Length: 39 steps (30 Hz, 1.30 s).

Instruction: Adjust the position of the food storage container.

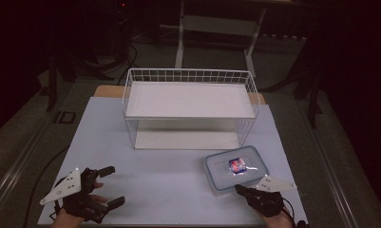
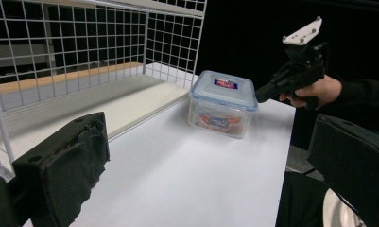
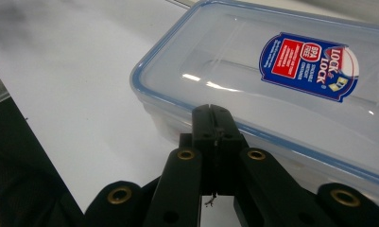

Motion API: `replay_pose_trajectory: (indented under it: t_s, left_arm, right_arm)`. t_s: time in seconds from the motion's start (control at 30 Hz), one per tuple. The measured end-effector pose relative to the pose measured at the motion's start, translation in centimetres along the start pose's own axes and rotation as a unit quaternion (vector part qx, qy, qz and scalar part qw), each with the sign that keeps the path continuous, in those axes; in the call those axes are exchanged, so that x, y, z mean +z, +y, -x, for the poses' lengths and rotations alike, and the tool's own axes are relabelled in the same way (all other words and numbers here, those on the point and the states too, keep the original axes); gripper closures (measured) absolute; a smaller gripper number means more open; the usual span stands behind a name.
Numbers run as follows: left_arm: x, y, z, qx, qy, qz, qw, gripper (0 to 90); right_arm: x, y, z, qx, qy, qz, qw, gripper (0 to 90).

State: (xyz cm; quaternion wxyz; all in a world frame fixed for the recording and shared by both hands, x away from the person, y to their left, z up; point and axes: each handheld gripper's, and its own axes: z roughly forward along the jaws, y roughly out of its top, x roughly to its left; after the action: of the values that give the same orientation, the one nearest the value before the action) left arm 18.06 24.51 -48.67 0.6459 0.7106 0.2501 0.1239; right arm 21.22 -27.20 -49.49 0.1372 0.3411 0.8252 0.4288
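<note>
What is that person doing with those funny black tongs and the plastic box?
A person holds tongs in each hand at a white table. The right tongs are pinched shut with nothing in them, right at the near edge of a clear plastic box with a blue-rimmed lid. The left tongs wait wide open, off to the side. Behind the box stands a white wire shelf.

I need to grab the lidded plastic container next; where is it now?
In the high view the plastic container sits on the table's right front area, just in front of the white wire rack, with the shut right gripper at its near edge.
</note>
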Motion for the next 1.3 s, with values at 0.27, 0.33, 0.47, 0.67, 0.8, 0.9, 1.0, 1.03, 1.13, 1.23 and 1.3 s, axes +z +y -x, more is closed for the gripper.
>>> replay_pose_trajectory:
  t_s: [0.27,0.33,0.47,0.67,0.8,0.9,1.0,1.03,1.13,1.23,1.3]
  left_arm:
    - [0.0,0.0,0.0,0.001,0.000,0.000,1.0000,0.0]
    - [0.0,0.0,0.0,0.001,0.000,-0.001,1.0000,0.0]
    - [0.0,0.0,0.1,0.001,0.000,-0.001,1.0000,0.0]
    - [0.0,0.0,0.0,0.001,0.000,-0.001,1.0000,0.0]
    - [0.0,0.0,0.0,0.000,0.001,-0.001,1.0000,0.0]
    - [0.0,-0.1,0.0,-0.001,0.000,-0.001,1.0000,0.0]
    - [0.1,0.0,0.1,0.001,-0.001,-0.002,1.0000,0.0]
    - [0.1,0.0,0.1,0.001,-0.002,-0.002,1.0000,0.0]
    - [0.0,0.0,0.1,0.001,-0.002,-0.002,1.0000,0.0]
    - [0.0,0.0,0.1,0.001,-0.002,-0.001,1.0000,0.0]
    - [0.0,0.0,0.1,0.001,-0.002,-0.002,1.0000,0.0]
  right_arm:
    - [-3.0,0.2,3.6,0.017,-0.086,0.031,0.9957,90.0]
    - [-3.5,0.1,5.0,0.021,-0.115,0.030,0.9927,90.0]
    - [-3.9,-0.5,7.4,0.042,-0.149,0.032,0.9875,90.0]
    - [-3.2,-1.2,9.1,0.066,-0.156,0.018,0.9854,90.0]
    - [-3.0,-1.3,9.2,0.072,-0.152,0.015,0.9857,90.0]
    - [-3.0,-1.5,9.0,0.073,-0.152,0.013,0.9855,90.0]
    - [-2.8,-1.4,8.3,0.067,-0.143,0.012,0.9874,90.0]
    - [-2.8,-1.3,8.1,0.062,-0.139,0.011,0.9882,90.0]
    - [-2.5,-1.2,7.4,0.057,-0.125,0.011,0.9904,90.0]
    - [-2.3,-1.2,6.6,0.055,-0.111,0.010,0.9922,90.0]
    - [-2.2,-1.3,6.1,0.052,-0.103,0.010,0.9933,90.0]
